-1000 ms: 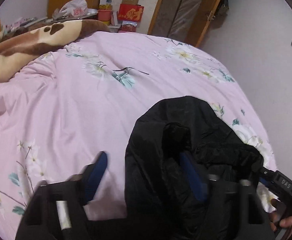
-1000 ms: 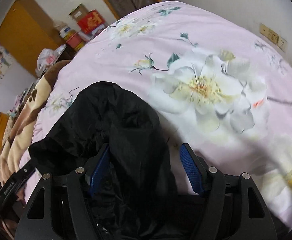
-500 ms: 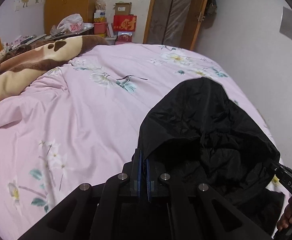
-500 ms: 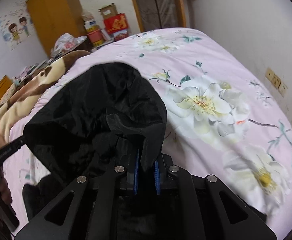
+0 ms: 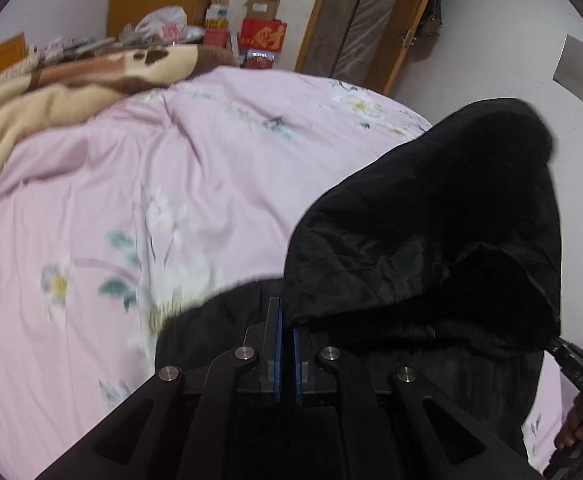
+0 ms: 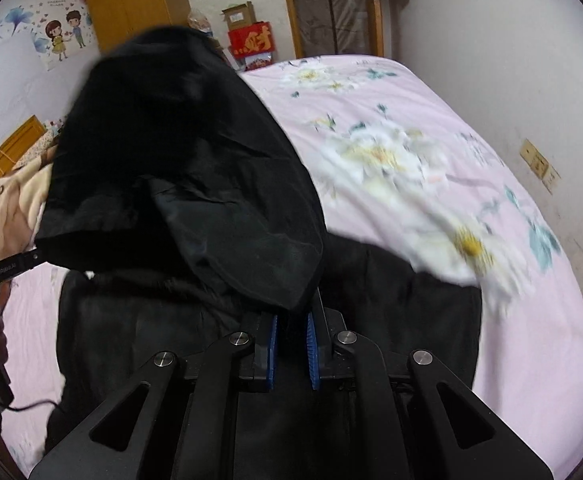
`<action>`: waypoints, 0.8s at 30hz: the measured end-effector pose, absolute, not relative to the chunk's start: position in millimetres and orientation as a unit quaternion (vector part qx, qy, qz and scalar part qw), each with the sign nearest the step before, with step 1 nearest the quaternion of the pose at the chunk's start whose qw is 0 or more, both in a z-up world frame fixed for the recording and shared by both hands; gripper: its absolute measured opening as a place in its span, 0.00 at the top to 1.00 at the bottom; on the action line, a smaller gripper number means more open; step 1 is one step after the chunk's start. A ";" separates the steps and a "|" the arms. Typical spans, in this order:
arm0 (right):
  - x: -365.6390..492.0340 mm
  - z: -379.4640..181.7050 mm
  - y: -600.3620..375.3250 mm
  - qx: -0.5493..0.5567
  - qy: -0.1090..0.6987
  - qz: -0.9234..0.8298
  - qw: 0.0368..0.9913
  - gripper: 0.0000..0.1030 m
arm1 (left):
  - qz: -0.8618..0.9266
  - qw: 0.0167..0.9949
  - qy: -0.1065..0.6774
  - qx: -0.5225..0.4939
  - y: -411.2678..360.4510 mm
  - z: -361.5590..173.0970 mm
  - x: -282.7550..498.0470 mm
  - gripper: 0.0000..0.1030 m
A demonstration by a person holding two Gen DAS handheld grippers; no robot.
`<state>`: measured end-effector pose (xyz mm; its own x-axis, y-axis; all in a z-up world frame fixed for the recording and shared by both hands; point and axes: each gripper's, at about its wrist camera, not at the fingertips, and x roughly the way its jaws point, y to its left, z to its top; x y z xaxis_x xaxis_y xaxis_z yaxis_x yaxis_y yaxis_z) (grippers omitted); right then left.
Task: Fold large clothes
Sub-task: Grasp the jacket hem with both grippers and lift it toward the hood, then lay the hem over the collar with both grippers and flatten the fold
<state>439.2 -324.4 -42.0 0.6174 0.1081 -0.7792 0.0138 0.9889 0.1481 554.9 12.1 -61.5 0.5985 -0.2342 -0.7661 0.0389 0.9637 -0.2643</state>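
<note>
Above the pink floral bedsheet (image 5: 139, 184) hangs the big black hooded padded jacket (image 5: 431, 232), raised clear at its hood end while its lower body trails down toward the mattress. Each holder has a corner of the hood's rim: the left gripper (image 5: 286, 344) shows its blue-padded fingers (image 5: 277, 340) drawn almost together with dark cloth pinched between them, and in the right wrist view the right gripper (image 6: 291, 344) stands the same way, its blue pads (image 6: 311, 348) clamped on a fold of the same fabric. The hood bulges upward between the two grips, and the jacket body (image 6: 211, 340) sags below, partly draped over the bed's near edge. A tan and brown plush blanket (image 5: 71, 88) lies heaped at the far side of the bed, well apart from the garment.

My reading is that this is the lift-and-spread step, before any fold is made: the garment is being held up so it can fall open. The next move probably calls for both grips to travel together out over the bare pink middle of the bed and lower evenly, keeping the cloth taut between them so the jacket lands flat rather than bunched, with the hood pointing away and the sleeves free of the body
</note>
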 end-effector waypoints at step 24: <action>413.5 6.4 -299.7 0.088 0.363 0.030 0.927 0.72 | -0.089 0.884 0.437 -0.138 28.5 -39.8 500.0 0.39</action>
<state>413.5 -299.7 6.4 0.7346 0.1207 -0.6677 0.0078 0.9825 0.1861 500.0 28.5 -39.8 0.6023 -0.2775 -0.7485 0.0363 0.9462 -0.3217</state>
